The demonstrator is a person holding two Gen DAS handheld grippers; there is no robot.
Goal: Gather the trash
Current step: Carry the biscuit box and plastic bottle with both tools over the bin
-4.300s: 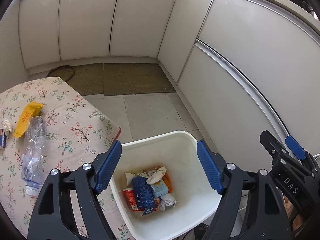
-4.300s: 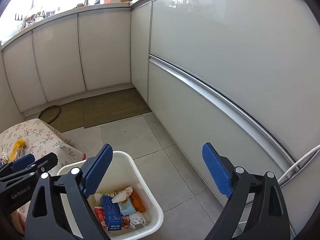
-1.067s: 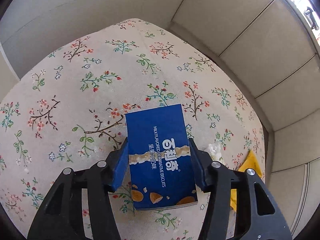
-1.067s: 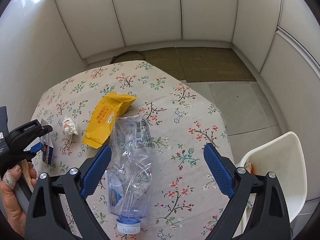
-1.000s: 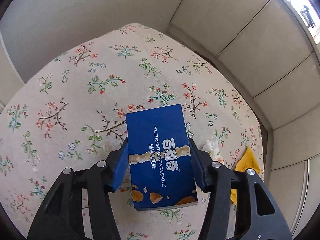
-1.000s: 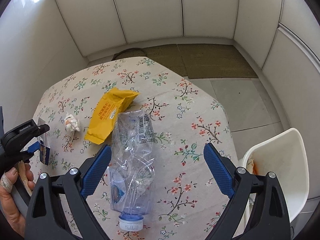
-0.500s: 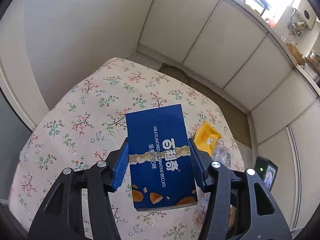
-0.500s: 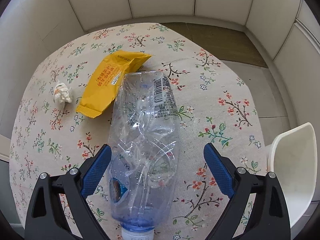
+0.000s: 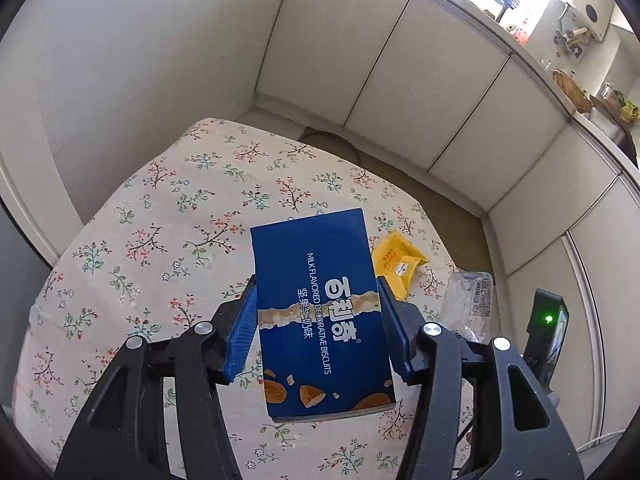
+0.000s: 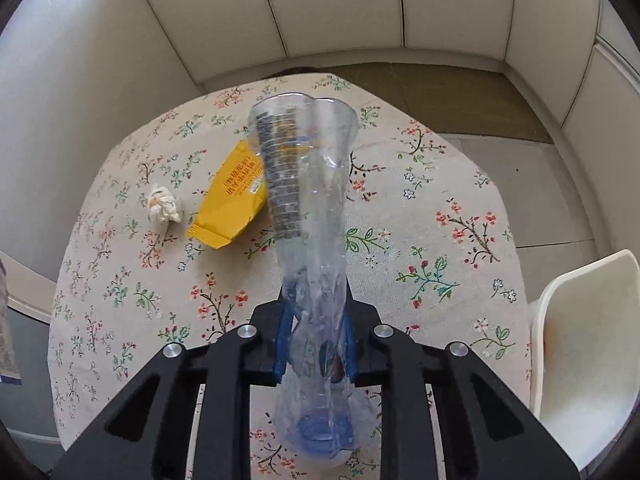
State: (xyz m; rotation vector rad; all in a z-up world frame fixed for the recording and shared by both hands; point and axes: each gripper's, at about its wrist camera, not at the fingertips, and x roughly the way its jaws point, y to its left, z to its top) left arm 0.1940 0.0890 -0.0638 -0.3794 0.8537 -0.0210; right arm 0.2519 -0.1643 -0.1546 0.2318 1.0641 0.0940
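My left gripper [image 9: 316,320] is shut on a blue biscuit box [image 9: 320,300], held well above the floral tablecloth [image 9: 160,240]. My right gripper [image 10: 314,336] has its jaws closing on a crushed clear plastic bottle [image 10: 304,184]; the blue pads press its sides in near the neck, and its blue cap [image 10: 320,436] points toward the camera. A yellow snack wrapper [image 10: 234,200] and a crumpled tissue [image 10: 162,206] lie on the table beyond the bottle. In the left wrist view the yellow wrapper [image 9: 396,260] and the clear bottle [image 9: 468,300] show to the right of the box.
A white trash bin [image 10: 580,360] stands off the table's right edge. White cabinet doors [image 9: 400,80] wrap around the back, with a brown floor mat [image 10: 440,88] on the tiles. The right gripper's body [image 9: 548,328], with a green light, shows at the right of the left wrist view.
My right gripper's jaws went from wide open around the bottle to pressed on it, squeezing it narrow. The left gripper rose with the box, bringing more of the table into view.
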